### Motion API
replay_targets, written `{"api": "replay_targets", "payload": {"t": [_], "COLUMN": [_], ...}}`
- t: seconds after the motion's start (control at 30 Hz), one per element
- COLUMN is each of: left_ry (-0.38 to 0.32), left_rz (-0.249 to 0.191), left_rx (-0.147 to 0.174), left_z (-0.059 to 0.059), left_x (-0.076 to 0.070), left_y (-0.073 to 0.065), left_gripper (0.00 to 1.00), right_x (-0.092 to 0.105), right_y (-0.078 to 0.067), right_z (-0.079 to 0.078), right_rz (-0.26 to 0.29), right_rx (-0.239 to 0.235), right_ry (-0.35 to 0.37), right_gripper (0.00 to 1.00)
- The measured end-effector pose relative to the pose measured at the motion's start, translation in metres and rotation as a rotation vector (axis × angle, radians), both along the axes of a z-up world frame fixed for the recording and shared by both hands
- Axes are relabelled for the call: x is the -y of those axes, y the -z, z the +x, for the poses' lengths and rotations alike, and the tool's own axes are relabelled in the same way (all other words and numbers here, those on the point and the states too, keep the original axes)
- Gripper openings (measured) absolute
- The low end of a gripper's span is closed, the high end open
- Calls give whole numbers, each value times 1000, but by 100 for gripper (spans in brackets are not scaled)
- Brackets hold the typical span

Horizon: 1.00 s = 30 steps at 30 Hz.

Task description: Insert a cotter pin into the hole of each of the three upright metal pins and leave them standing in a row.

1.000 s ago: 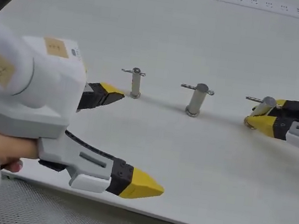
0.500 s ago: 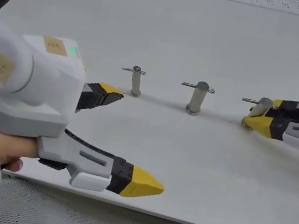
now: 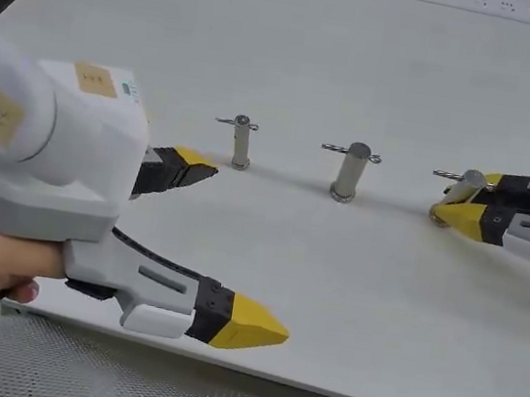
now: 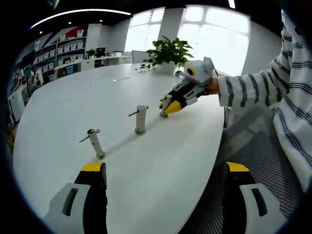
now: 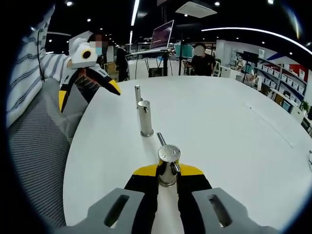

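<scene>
Pins of bare metal are set in a row across the white table (image 3: 330,297), and a cotter pin is passed through the hole near the head of each. The left pin (image 3: 242,146) and the middle pin (image 3: 350,175) are seen standing upright, well apart from one another and touched by neither gripper. The left cotter pin (image 3: 228,123) and the middle cotter pin (image 3: 336,151) are seen jutting sideways from their heads. The right pin (image 3: 459,192) is gripped low on its shaft between the yellow-tipped jaws of the right gripper (image 3: 461,196), which are closed narrowly on it. In the head view this pin is seen tilted, with its head leaning back toward the gripper's body, and the right cotter pin (image 3: 447,175) is seen pointing toward the middle pin. The left gripper (image 3: 250,253) is held over the near edge of the table with its jaws spread wide and nothing between them, one tip being near the left pin. In the left gripper view, a striped sleeve (image 4: 253,90) is seen behind the right gripper at the far end of the row.
</scene>
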State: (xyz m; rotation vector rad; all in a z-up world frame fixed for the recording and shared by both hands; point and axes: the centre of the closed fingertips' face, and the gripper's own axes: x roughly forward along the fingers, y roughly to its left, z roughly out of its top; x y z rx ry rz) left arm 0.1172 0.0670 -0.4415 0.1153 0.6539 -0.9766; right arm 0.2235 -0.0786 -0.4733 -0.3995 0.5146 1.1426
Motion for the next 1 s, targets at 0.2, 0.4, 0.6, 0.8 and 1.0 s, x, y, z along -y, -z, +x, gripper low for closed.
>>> {"api": "replay_targets", "payload": {"t": [0.2, 0.4, 0.6, 0.8, 1.0], "left_ry": [-10, -26, -64, -109, -134], "left_rz": [-3, -7, -48, -74, -70], "left_rx": [-1, -1, 31, 57, 58], "left_z": [1, 1, 8, 16, 19], "left_x": [-2, -5, -5, -8, -16], "left_y": [-1, -3, -14, -21, -21], "left_gripper": [99, 99, 99, 99, 99], "right_x": [-1, 1, 6, 9, 9], "right_y": [0, -6, -16, -30, -51], "right_z": [-1, 5, 3, 3, 0], "right_rz": [-13, 5, 13, 52, 129], "right_rx": [-21, -23, -35, -39, -67], "right_ry": [4, 62, 104, 167, 248], "right_gripper": [9, 28, 39, 60, 74]}}
